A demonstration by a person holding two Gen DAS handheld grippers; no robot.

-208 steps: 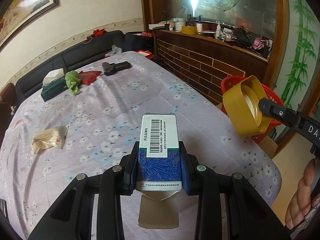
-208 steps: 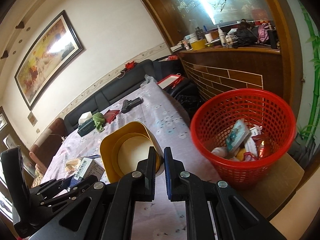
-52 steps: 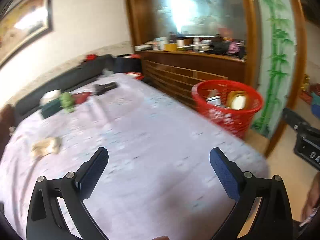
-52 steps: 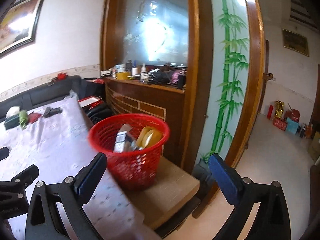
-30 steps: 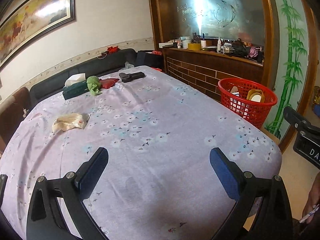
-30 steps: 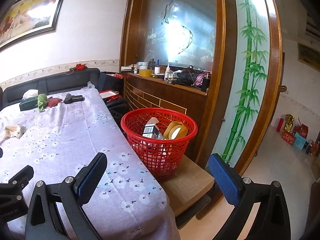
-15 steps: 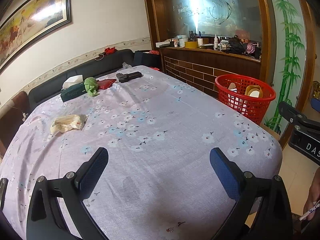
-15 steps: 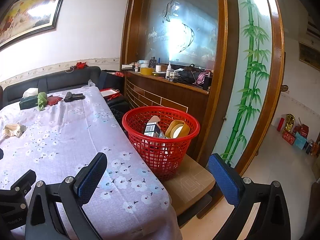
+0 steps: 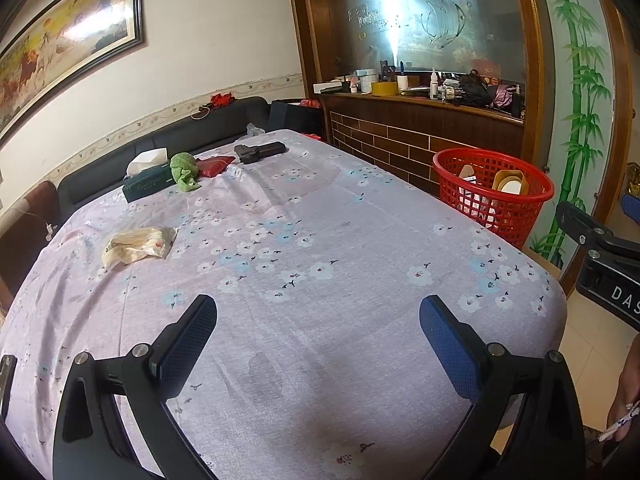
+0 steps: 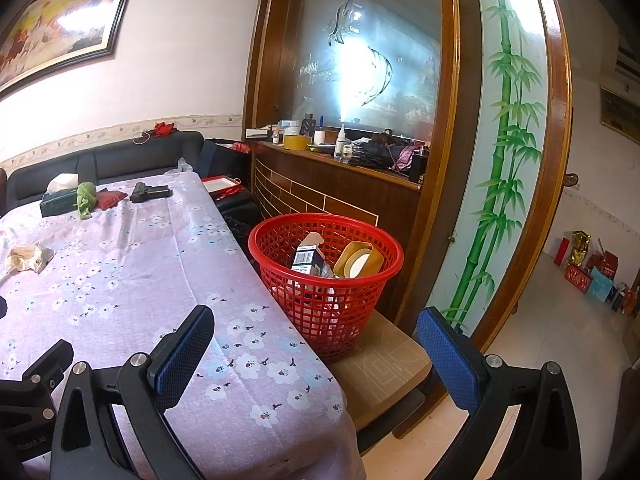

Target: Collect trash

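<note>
A red mesh basket (image 10: 280, 236) (image 9: 448, 160) stands on a low wooden stool beside the table's right edge. Inside it lie a barcode box (image 10: 307, 256) and a yellow tape roll (image 10: 358, 262) (image 9: 508, 182). A crumpled plastic wrapper (image 9: 138, 244) (image 10: 26, 258) lies on the flowered tablecloth (image 9: 300, 240) at the left. My left gripper (image 9: 318, 330) hangs open and empty over the table's near end. My right gripper (image 10: 316, 334) is open and empty too, near the table's corner, short of the basket.
At the table's far end sit a dark tissue box (image 9: 150, 178), a green cloth (image 9: 184, 170), a red pouch (image 9: 214, 165) and a black toy pistol (image 9: 258, 151). A black sofa (image 9: 120, 156) lines the wall. A cluttered wooden counter (image 9: 420, 120) stands behind the basket.
Both grippers, earlier shut on the box and the tape roll, now stand open; those items lie in the basket. Over the last second both views have drawn back slightly from the table.
</note>
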